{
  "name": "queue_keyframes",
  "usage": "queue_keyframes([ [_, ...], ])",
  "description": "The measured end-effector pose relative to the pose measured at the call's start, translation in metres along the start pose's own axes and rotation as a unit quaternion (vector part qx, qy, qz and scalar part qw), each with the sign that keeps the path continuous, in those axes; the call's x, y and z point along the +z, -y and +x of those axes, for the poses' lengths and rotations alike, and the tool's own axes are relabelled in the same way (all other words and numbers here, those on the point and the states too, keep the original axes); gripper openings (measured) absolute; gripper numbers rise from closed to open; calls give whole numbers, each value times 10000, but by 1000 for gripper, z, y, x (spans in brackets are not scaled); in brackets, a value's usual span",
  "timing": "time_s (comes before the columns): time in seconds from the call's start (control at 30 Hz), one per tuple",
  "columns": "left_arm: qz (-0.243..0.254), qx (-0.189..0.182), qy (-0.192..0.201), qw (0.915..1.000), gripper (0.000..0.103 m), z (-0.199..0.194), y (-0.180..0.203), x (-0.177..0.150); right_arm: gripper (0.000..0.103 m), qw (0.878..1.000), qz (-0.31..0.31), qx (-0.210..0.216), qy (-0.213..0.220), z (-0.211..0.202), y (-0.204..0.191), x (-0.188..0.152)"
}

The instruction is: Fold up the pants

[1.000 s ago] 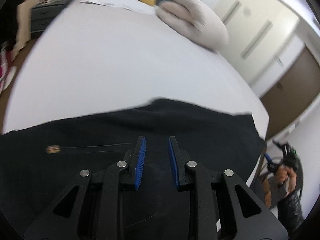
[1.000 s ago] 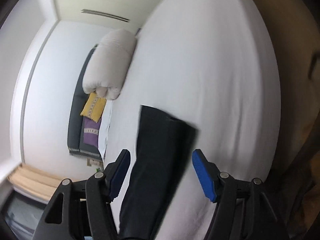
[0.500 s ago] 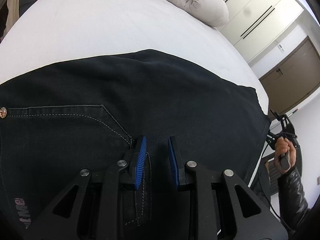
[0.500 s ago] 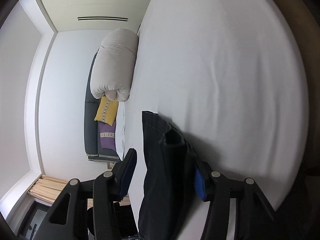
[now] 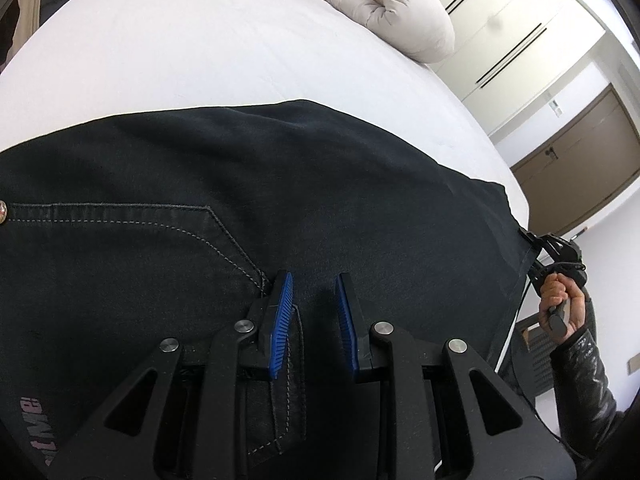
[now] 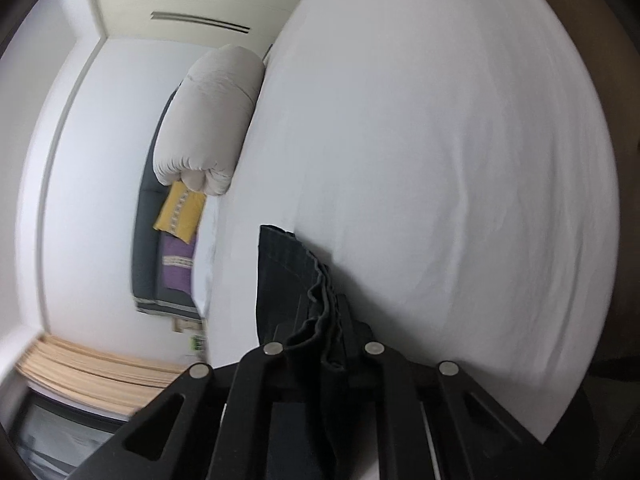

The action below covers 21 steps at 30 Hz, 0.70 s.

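Black pants (image 5: 280, 184) lie spread across the near part of a white bed (image 5: 200, 48), with a stitched pocket on the left. My left gripper (image 5: 314, 300) hovers just over the pants beside the pocket corner, its blue-padded jaws slightly apart and empty. My right gripper (image 6: 324, 320) is shut on the bunched hem edge of the pants (image 6: 288, 272) at the bed's side. It also shows in the left wrist view (image 5: 556, 256), held by a hand at the pants' far right end.
A rolled beige duvet (image 5: 392, 12) lies at the head of the bed, also in the right wrist view (image 6: 212, 120). Yellow (image 6: 180, 210) and purple cushions sit on a dark sofa beyond. White wardrobe doors (image 5: 508, 44) and a brown door (image 5: 580, 172) stand to the right.
My right gripper has closed on the pants' edge, which stood between open jaws before. My left gripper has dropped close over the pants near the pocket.
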State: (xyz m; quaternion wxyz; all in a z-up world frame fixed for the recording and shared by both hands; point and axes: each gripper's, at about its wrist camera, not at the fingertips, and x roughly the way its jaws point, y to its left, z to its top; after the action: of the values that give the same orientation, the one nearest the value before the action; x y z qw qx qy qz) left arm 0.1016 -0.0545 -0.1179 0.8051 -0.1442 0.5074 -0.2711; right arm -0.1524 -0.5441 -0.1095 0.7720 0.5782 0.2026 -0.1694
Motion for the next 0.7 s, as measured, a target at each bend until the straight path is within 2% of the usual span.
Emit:
queue_keyframes([
  [0.1, -95, -89, 52, 9999, 22, -1, -7, -1, 11, 9967, -788, -170, -68, -1, -42, -17],
  [0.17, -175, -165, 92, 9997, 22, -2, -12, -3, 11, 9880, -1514, -256, -190, 2, -77, -43],
  [0.23, -260, -239, 118, 9993, 22, -4, -17, -3, 11, 9703, -2358, -359, -402, 10, -114, -81],
  [0.27, -314, -274, 136, 9990, 22, -5, -20, -3, 11, 9552, -2881, -461, -508, 15, -132, -106],
  [0.33, -440, -341, 179, 9983, 22, -8, -25, -4, 11, 9147, -3915, -644, -767, 28, -161, -164],
  [0.4, -598, -411, 205, 9972, 22, -9, -31, -4, 11, 8774, -4612, -787, -1064, 45, -172, -211],
  [0.43, -690, -451, 210, 9964, 23, -11, -34, -4, 11, 8536, -4977, -957, -1207, 58, -171, -236],
  [0.47, -802, -519, 216, 9952, 27, -14, -37, -4, 11, 8369, -5209, -1136, -1239, 67, -167, -250],
  [0.5, -906, -616, 229, 9937, 30, -16, -39, -4, 11, 8116, -5529, -1433, -1224, 79, -159, -267],
  [0.57, -1063, -895, 309, 9898, 60, -23, -42, -4, 12, 7812, -5956, -1602, -962, 81, -154, -285],
  [0.6, -1092, -993, 372, 9883, 68, -26, -41, -4, 12, 7719, -6069, -1649, -928, 80, -155, -288],
  [0.63, -1121, -1056, 409, 9872, 77, -28, -40, -3, 11, 7708, -6082, -1655, -930, 80, -156, -287],
  [0.67, -1163, -1105, 413, 9862, 82, -28, -39, -2, 11, 7721, -6064, -1660, -931, 79, -158, -285],
  [0.7, -1260, -1223, 384, 9837, 82, -27, -39, -1, 11, 7709, -6078, -1678, -899, 77, -161, -284],
])
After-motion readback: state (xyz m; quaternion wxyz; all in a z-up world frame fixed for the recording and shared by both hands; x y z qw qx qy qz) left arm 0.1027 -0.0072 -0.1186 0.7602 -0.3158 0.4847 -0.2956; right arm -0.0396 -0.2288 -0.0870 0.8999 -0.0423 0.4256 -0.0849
